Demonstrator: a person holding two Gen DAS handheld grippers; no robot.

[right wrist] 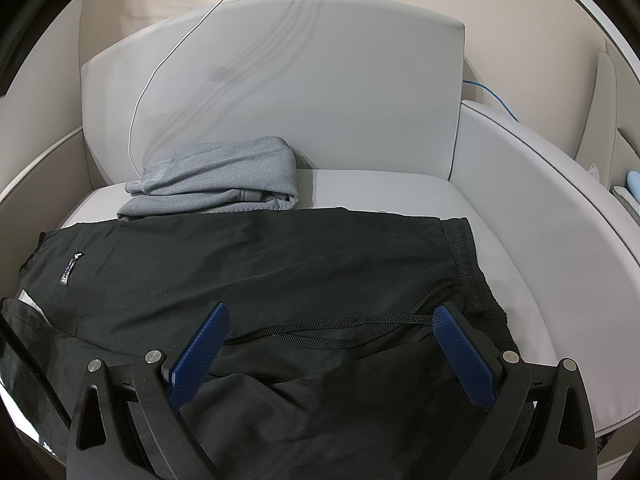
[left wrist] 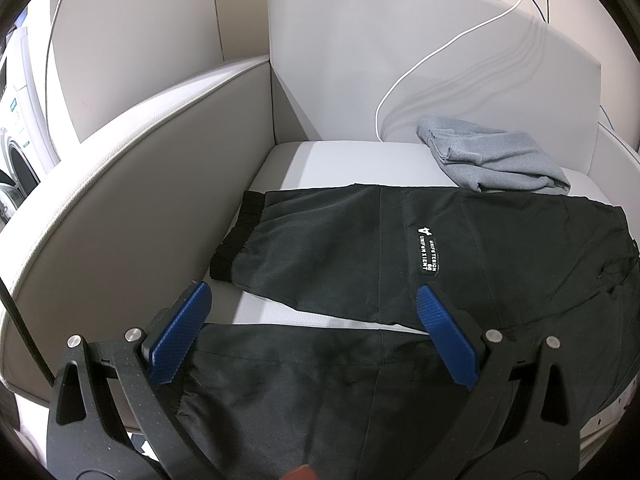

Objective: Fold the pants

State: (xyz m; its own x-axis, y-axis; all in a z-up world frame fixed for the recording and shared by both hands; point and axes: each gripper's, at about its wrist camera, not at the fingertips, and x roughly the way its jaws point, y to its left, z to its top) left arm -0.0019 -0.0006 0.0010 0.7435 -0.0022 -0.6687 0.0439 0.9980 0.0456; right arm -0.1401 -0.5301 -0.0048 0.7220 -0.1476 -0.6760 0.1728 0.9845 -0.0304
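Black pants (left wrist: 360, 248) lie spread across the seat of a grey armchair (left wrist: 288, 160), legs apart, cuffs to the left, with a white-lettered label (left wrist: 427, 252). My left gripper (left wrist: 312, 300) is open above the near leg (left wrist: 300, 380), close to its cuff end. In the right wrist view the pants (right wrist: 260, 264) show their waistband (right wrist: 468, 264) and black drawstring (right wrist: 340, 330) on the right. My right gripper (right wrist: 332, 316) is open just over the waist area, with the drawstring between its blue fingers (right wrist: 200, 352).
A folded grey garment (left wrist: 488, 156) (right wrist: 216, 184) lies at the back of the seat against the backrest (right wrist: 300, 80). A white cable (left wrist: 420, 68) hangs down over the backrest. Armrests (left wrist: 132, 184) (right wrist: 552, 216) curve around both sides. A washing machine (left wrist: 16, 128) stands far left.
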